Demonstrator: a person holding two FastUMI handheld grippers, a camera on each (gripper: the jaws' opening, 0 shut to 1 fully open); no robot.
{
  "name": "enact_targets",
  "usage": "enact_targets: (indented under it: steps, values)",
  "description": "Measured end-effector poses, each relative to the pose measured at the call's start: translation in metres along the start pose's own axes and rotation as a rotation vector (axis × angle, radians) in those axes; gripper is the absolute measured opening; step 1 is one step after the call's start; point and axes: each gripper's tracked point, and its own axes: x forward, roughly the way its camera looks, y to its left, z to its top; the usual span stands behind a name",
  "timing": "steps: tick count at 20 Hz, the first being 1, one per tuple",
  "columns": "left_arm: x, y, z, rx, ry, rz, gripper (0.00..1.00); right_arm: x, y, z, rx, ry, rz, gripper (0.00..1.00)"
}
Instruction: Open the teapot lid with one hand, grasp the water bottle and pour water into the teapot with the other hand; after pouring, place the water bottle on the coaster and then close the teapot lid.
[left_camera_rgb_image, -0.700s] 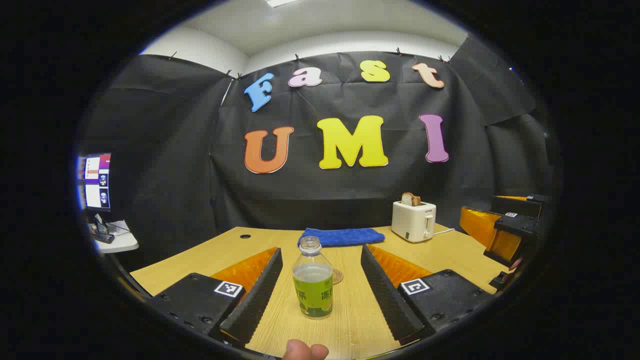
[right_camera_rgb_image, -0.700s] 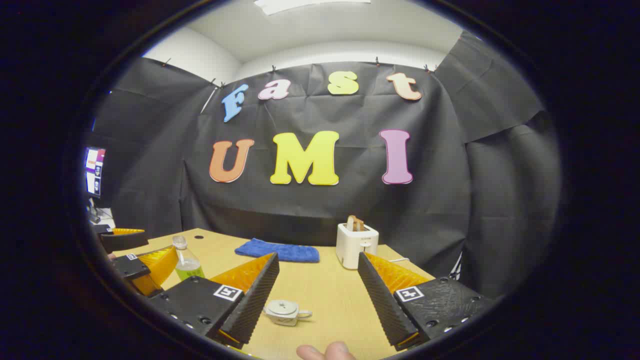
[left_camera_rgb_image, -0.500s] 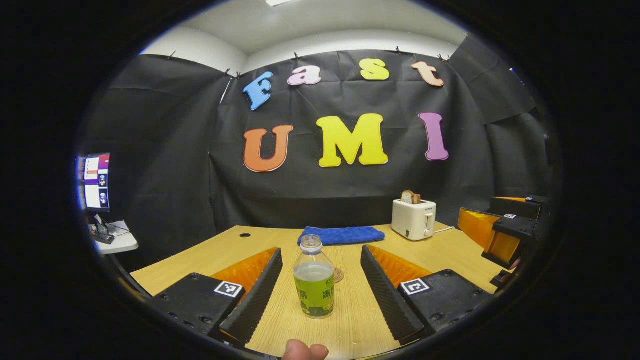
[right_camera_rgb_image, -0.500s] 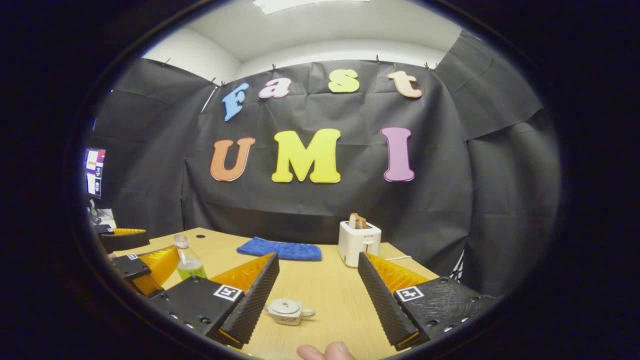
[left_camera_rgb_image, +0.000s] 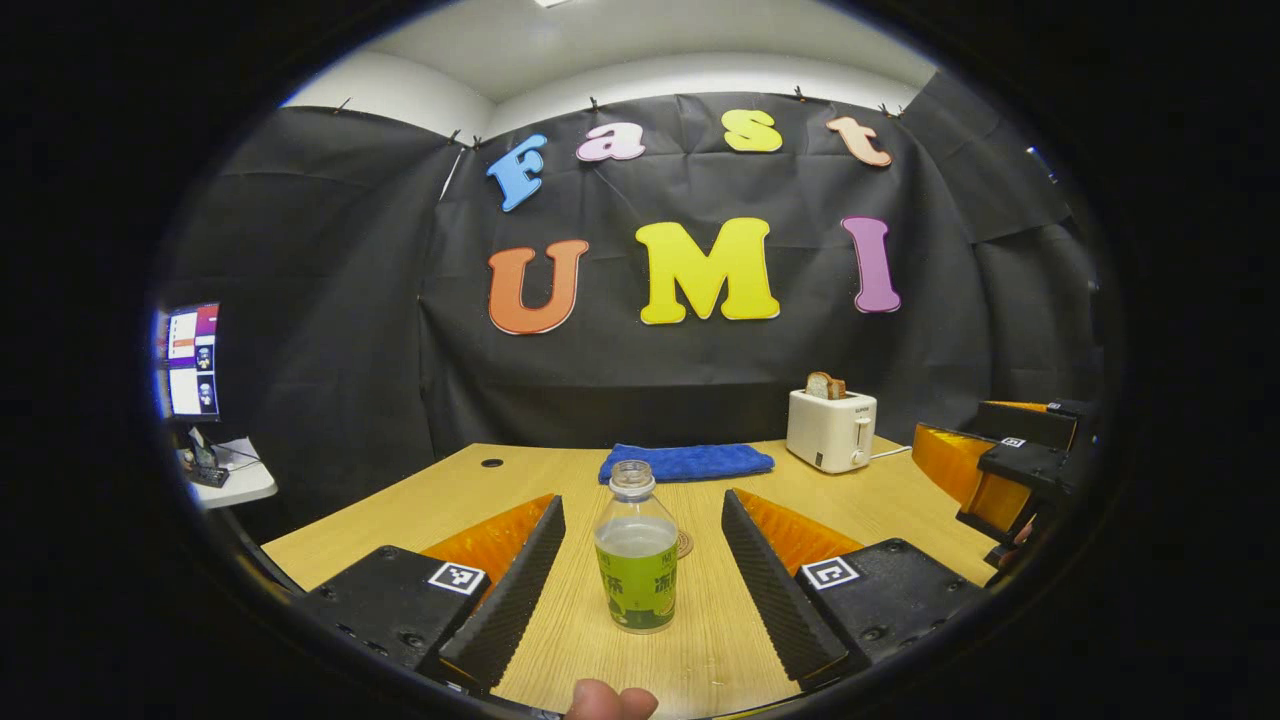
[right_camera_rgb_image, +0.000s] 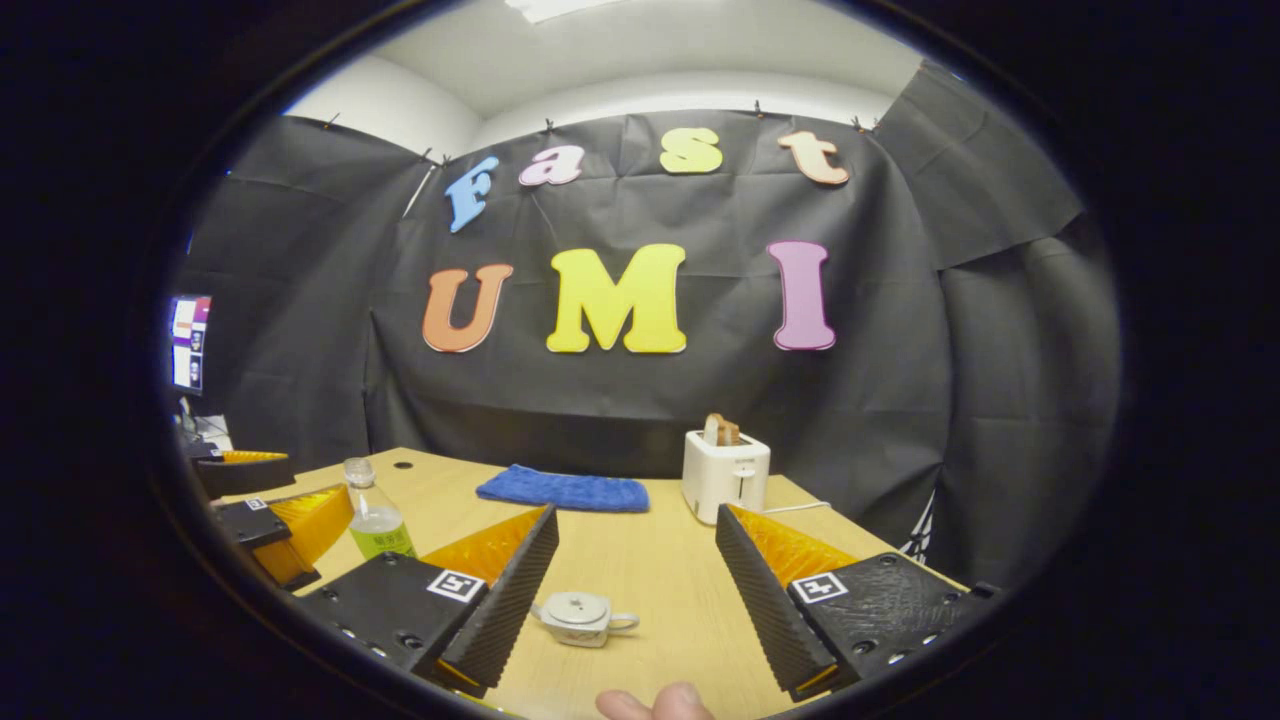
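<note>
1. A capless water bottle (left_camera_rgb_image: 636, 560), partly filled with pale green liquid, stands upright on the wooden surface (left_camera_rgb_image: 420, 505), framed between the left gripper (left_camera_rgb_image: 640, 590) and its wide-spread fingers (left_camera_rgb_image: 510, 590); neither finger touches it.
2. Just behind the bottle, a round coaster (left_camera_rgb_image: 684, 544) lies flat, partly hidden by it.
3. In the right gripper view, the right gripper (right_camera_rgb_image: 635, 600) hangs above the surface with its fingers (right_camera_rgb_image: 515, 600) wide apart and holding nothing.
4. A small pale teapot (right_camera_rgb_image: 583, 617) sits on the surface near the right gripper's left finger, lid (right_camera_rgb_image: 575, 603) on.
5. At the back of the surface lie a folded blue cloth (right_camera_rgb_image: 562, 490) and a white toaster (right_camera_rgb_image: 726, 475) with bread standing in its slot.
6. A monitor (left_camera_rgb_image: 190, 362) glows at the far left, beyond the surface.
7. A fingertip (right_camera_rgb_image: 655, 703) of the person holding the gripper shows at the bottom edge of the right gripper view.
</note>
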Motion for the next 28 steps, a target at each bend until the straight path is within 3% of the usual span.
enact_targets:
  steps: [10, 14, 18, 26, 27, 28]
  values:
    - [-0.001, 0.005, 0.002, 0.012, -0.003, 0.011, 0.98, 0.019, 0.016, -0.017, 0.010, -0.004, 0.038, 0.94]
    - [-0.003, 0.010, 0.005, 0.016, -0.011, 0.022, 0.98, 0.041, 0.022, -0.047, 0.008, 0.035, 0.036, 0.98]
    - [-0.001, 0.017, 0.007, 0.018, -0.018, 0.035, 0.98, 0.061, 0.028, -0.081, -0.005, 0.104, 0.035, 0.95]
    - [0.002, 0.022, 0.003, 0.010, -0.001, 0.039, 0.98, 0.084, 0.039, -0.114, -0.001, 0.158, 0.039, 0.97]
    - [0.002, 0.023, 0.003, 0.010, -0.001, 0.042, 0.98, 0.086, 0.040, -0.117, -0.004, 0.161, 0.037, 0.94]
    - [0.003, 0.024, 0.003, 0.009, 0.000, 0.043, 0.98, 0.089, 0.042, -0.120, -0.007, 0.167, 0.038, 0.83]
